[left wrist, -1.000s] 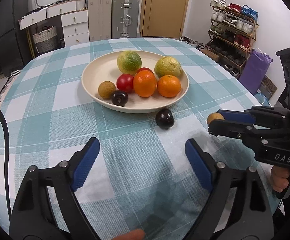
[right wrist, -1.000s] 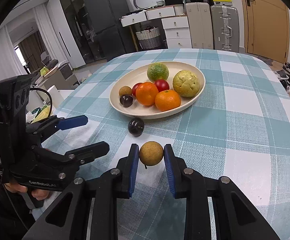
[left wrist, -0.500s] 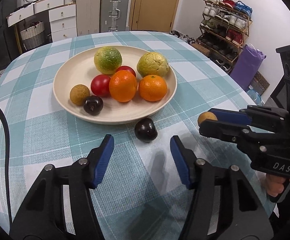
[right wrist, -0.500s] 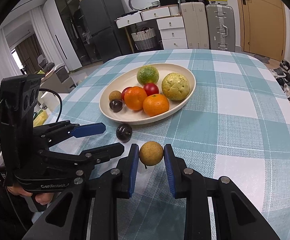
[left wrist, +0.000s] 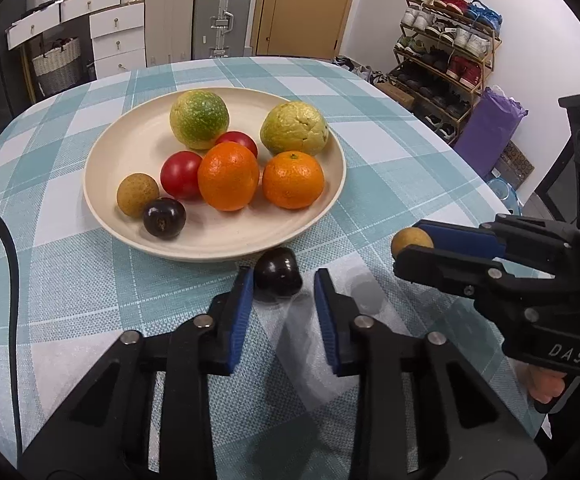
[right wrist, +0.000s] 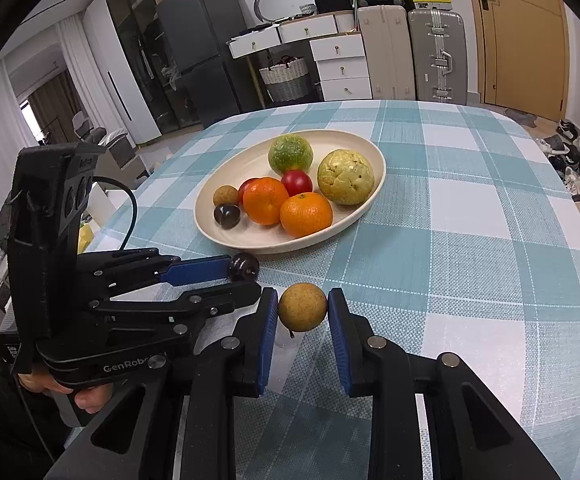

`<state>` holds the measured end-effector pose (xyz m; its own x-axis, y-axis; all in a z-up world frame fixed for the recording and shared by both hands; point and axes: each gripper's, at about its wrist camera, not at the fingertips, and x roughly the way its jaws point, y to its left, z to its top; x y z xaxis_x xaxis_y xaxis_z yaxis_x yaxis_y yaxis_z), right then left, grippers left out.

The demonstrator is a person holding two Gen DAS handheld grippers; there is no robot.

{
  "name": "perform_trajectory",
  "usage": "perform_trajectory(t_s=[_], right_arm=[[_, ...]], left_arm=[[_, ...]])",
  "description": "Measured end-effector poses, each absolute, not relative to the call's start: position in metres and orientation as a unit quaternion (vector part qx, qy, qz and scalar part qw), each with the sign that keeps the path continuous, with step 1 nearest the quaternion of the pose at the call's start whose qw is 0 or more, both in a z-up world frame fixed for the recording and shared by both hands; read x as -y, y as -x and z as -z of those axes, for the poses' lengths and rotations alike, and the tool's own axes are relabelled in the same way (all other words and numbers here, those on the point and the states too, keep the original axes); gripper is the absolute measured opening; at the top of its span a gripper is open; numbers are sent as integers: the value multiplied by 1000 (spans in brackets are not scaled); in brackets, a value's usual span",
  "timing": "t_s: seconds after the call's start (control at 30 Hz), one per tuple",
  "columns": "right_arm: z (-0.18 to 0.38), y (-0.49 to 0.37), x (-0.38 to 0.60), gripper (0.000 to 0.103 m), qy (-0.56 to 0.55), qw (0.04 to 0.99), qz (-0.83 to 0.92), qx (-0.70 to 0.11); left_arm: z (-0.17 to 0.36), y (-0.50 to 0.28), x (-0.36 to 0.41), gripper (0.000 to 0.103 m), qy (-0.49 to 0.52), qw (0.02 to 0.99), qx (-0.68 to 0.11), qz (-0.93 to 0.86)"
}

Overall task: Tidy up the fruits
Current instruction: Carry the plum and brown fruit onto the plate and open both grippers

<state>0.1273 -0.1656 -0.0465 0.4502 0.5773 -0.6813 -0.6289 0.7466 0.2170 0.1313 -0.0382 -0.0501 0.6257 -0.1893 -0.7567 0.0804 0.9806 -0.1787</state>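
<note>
A cream plate (left wrist: 138,140) on the checked tablecloth holds two oranges, two red fruits, two large green-yellow fruits, a brown longan and a dark plum. Just in front of its near rim, a second dark plum (left wrist: 278,276) sits on the cloth between the tips of my left gripper (left wrist: 282,276), which is shut on it. From the right wrist view the same plum (right wrist: 244,266) shows at the left gripper's (right wrist: 246,276) blue pad. My right gripper (right wrist: 302,308) hovers above the cloth, shut on a brown longan (right wrist: 302,307). That longan (left wrist: 410,240) is also visible from the left wrist.
A black cable (left wrist: 6,248) runs along the table's left side. Beyond the table stand suitcases (left wrist: 218,12), white drawers (left wrist: 118,36), a shoe rack (left wrist: 446,52) and a purple bag (left wrist: 486,128). A hand (right wrist: 90,396) grips the left tool's handle.
My left gripper moved forward to the loose dark plum and its jaws came together around it. The right gripper kept still with the longan in it.
</note>
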Motion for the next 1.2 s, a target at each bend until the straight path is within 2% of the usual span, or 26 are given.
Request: perform_trajectory(t_s=[0.53, 1.2], right_arm=[[44, -127, 166, 27, 38, 854, -351, -383], [31, -134, 151, 27, 42, 860, -353, -366]], left_arm=[[44, -118, 36, 22, 64, 905, -413, 86], [4, -81, 2, 22, 62, 933, -351, 56]])
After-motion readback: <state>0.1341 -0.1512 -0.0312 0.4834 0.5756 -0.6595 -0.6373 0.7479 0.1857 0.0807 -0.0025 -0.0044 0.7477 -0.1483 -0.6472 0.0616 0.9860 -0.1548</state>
